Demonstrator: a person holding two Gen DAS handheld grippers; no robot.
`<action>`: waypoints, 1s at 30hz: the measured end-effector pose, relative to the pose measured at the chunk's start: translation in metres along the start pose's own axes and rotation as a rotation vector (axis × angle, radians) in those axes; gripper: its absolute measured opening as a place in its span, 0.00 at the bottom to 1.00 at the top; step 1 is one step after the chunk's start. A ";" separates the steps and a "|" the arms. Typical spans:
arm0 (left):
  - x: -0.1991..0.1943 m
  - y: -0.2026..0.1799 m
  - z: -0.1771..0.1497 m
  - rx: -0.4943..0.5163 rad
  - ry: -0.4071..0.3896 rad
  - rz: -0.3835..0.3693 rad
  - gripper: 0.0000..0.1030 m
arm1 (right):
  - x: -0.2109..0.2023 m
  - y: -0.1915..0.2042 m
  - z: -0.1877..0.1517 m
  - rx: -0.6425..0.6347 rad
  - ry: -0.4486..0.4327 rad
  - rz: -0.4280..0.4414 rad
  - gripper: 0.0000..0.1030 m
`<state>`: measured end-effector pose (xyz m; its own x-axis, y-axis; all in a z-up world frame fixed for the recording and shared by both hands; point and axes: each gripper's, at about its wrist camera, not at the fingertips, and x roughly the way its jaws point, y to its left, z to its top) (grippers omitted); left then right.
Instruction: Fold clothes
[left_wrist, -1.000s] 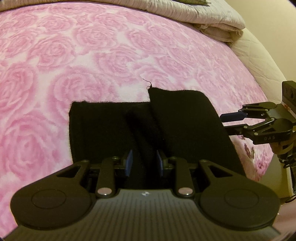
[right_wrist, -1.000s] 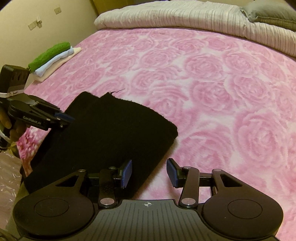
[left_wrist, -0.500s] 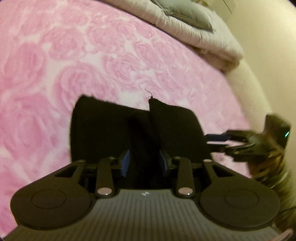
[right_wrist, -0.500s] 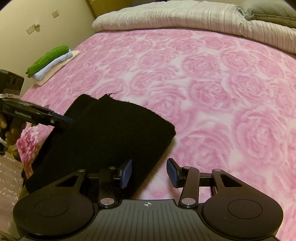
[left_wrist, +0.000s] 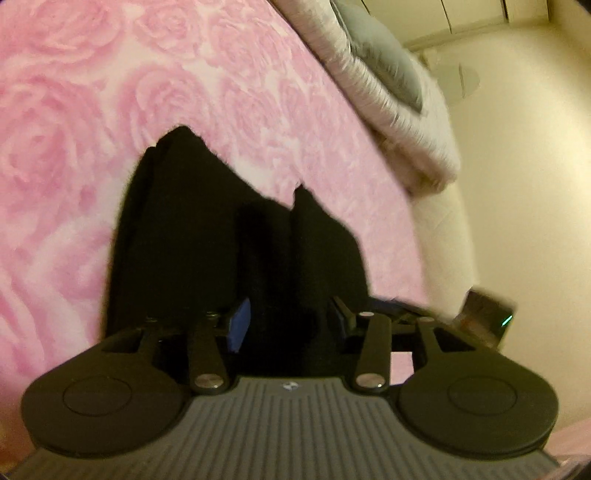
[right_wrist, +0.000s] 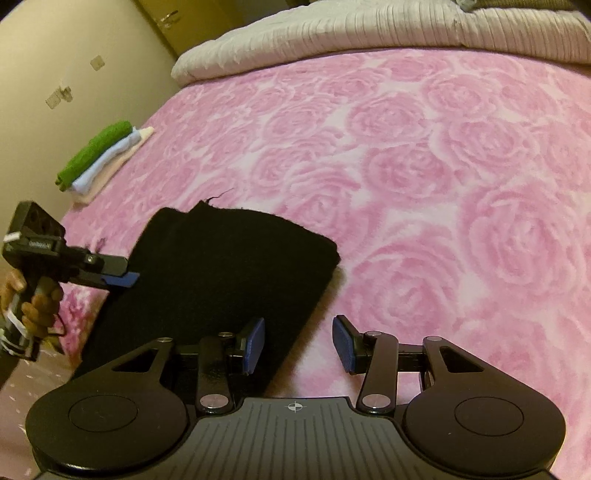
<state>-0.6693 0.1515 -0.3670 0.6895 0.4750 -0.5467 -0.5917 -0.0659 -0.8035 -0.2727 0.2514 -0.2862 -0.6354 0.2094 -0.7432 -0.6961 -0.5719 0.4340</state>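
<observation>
Your left gripper swung and tilted over the last second: its view rolled from level across the pink rose bedspread toward the wall and the grey pillow. Black garment went from a flat, wide shape to a raised, peaked one in that view, left portion lifted, blur throughout. Its jaws widened slightly around the cloth. Right gripper pulled back a little from the garment; folded stack of green, blue and cream cloths sat lower and nearer centre of its view
</observation>
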 end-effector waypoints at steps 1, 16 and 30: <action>0.002 -0.001 0.000 0.007 0.002 0.004 0.39 | 0.001 -0.001 0.001 0.010 -0.001 0.011 0.44; -0.002 -0.030 -0.006 0.187 -0.066 0.059 0.19 | 0.013 0.003 -0.002 0.080 0.009 0.081 0.43; -0.050 0.002 0.013 0.193 -0.087 0.177 0.18 | 0.053 0.081 0.034 -0.174 0.084 0.064 0.42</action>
<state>-0.7105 0.1391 -0.3379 0.5344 0.5454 -0.6457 -0.7742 0.0094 -0.6329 -0.3737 0.2430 -0.2729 -0.6415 0.1058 -0.7598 -0.5823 -0.7120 0.3925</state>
